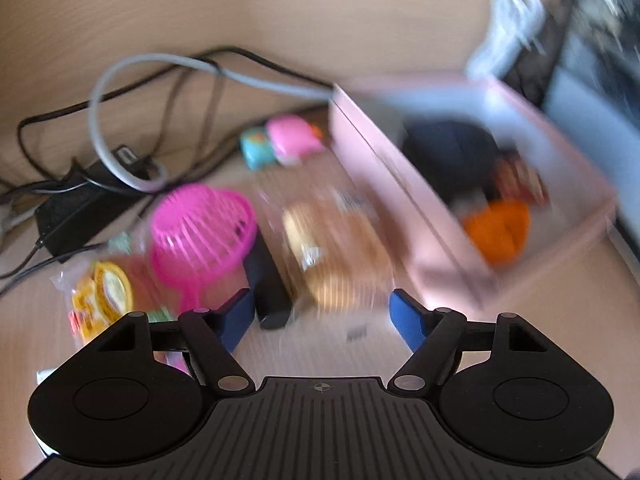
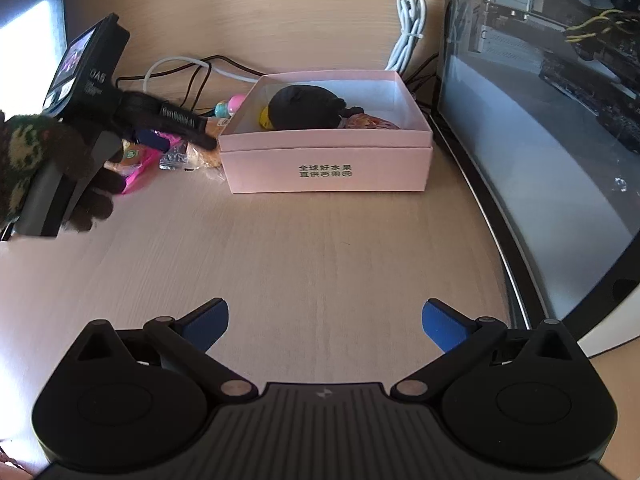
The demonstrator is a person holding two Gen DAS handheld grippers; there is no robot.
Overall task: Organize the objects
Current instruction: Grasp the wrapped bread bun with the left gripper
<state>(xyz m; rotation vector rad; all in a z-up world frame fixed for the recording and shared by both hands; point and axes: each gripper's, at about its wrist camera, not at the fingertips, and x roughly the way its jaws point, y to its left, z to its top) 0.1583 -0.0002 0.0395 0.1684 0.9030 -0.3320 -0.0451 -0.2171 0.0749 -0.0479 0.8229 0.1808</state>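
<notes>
- One pink box (image 2: 326,168) sits far on the table (image 2: 300,260), holding a black thing (image 2: 304,106) and an orange one (image 1: 498,232).
- Left of it: wrapped bread (image 1: 336,248), pink basket (image 1: 204,224).
- Left gripper (image 1: 322,312) spread above the bread, empty.
- Right gripper (image 2: 325,322) spread, empty, near.

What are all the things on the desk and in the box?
Box: one, pink, on the desk.
Cloth bundle: one, black, inside the box.
Orange thing: one, inside the box, too blurred to name.
Basket: one, bright pink, left of the box.
Wrapped bread: one, tan, between basket and box.
Bar: one, black, beside the bread.
Snack packet: one, yellow, by the basket.
Small toys: two, pink and teal, behind the bread.
Cables: several, black and grey, at the back.
Glass computer case: one, right of the box.
Desk: one, pale wood.
Left gripper: fingers blue, open over the bread.
Right gripper: fingers blue, open, empty.
Gloved hand: one, camouflage, holding the left gripper.
</notes>
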